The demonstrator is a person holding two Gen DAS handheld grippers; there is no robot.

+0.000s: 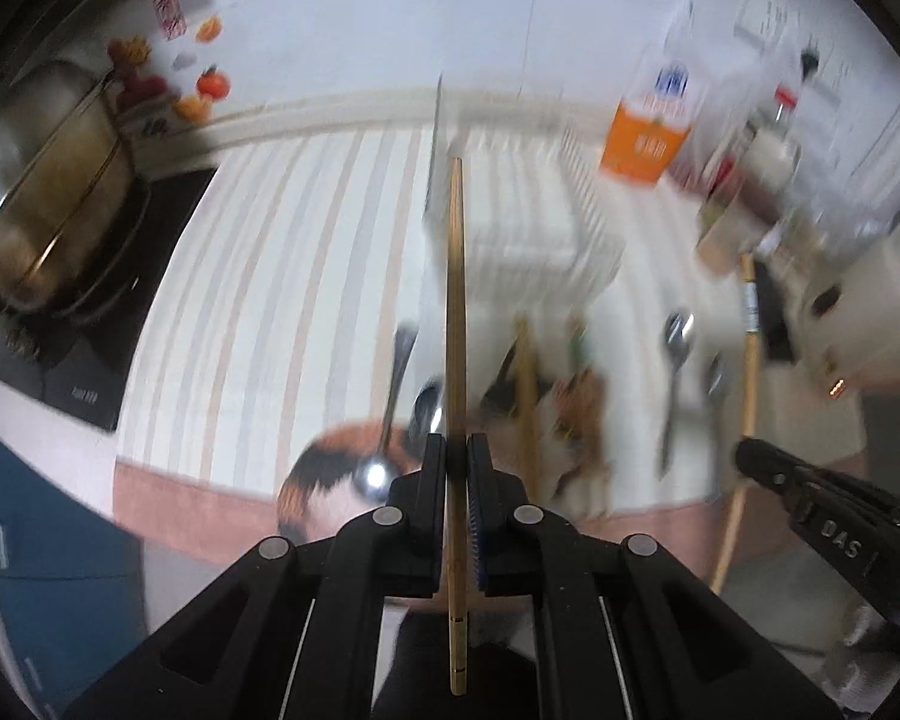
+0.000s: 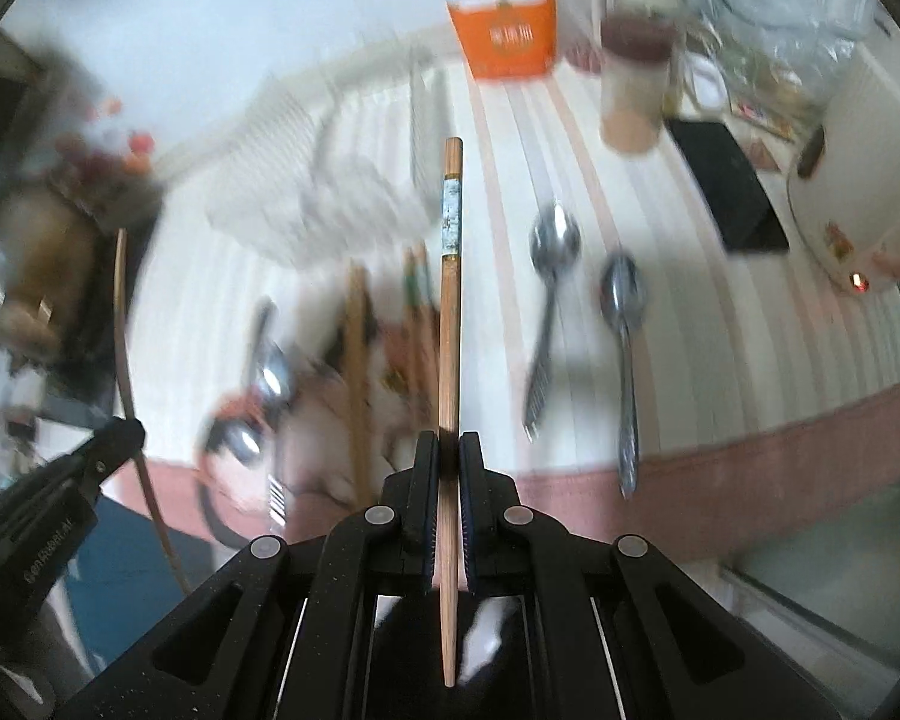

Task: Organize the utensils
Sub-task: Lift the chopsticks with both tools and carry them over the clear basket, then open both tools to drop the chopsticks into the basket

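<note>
My left gripper (image 1: 456, 450) is shut on a light wooden chopstick (image 1: 455, 276) that points forward above the striped cloth. My right gripper (image 2: 448, 447) is shut on a browner chopstick (image 2: 450, 300) with a worn label. Each gripper shows in the other's view: the right gripper (image 1: 750, 456) with its chopstick (image 1: 747, 360) at the right, the left gripper (image 2: 129, 429) with its chopstick (image 2: 123, 324) at the left. Two spoons (image 2: 549, 276) (image 2: 624, 330) lie on the cloth at the right. More chopsticks (image 2: 357, 360) and spoons (image 2: 270, 372) lie in a blurred pile at the middle. A white slotted utensil tray (image 1: 528, 222) sits behind.
A striped tablecloth (image 1: 282, 276) covers the table. A steel pot (image 1: 48, 180) stands on a black cooktop at the left. An orange carton (image 2: 504, 30), a jar (image 2: 633, 90), a black phone (image 2: 729, 186) and a white rice cooker (image 2: 852, 192) stand at the back right.
</note>
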